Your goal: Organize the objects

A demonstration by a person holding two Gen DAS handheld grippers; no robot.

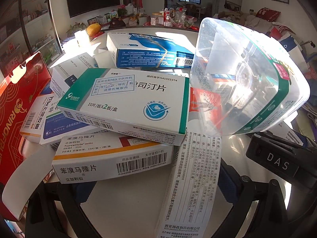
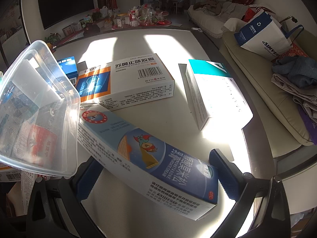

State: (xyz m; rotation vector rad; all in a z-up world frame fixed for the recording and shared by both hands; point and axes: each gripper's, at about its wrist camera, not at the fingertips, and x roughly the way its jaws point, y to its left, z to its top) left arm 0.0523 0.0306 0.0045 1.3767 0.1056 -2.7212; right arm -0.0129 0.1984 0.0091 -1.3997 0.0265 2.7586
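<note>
In the left wrist view a pile of medicine boxes lies on the white table (image 1: 128, 202): a green-and-white box (image 1: 126, 103) on top, an orange-striped white box (image 1: 111, 158) under it, a blue box (image 1: 150, 51) behind. A clear plastic container (image 1: 245, 79) is tilted at the right. My left gripper (image 1: 150, 194) is open, with the orange-striped box and a long white box (image 1: 190, 178) between its fingers. In the right wrist view my right gripper (image 2: 156, 180) stands around a long blue cream box (image 2: 150, 154); its fingers look apart from the box. The container (image 2: 35, 109) is at the left.
An orange-and-white box (image 2: 126, 79) and a teal-and-white box (image 2: 208, 91) lie further out on the table. A red box (image 1: 17, 119) stands at the left. The other gripper's black body (image 1: 277, 162) is at the right. A sofa (image 2: 257, 91) with clothes borders the table's right edge.
</note>
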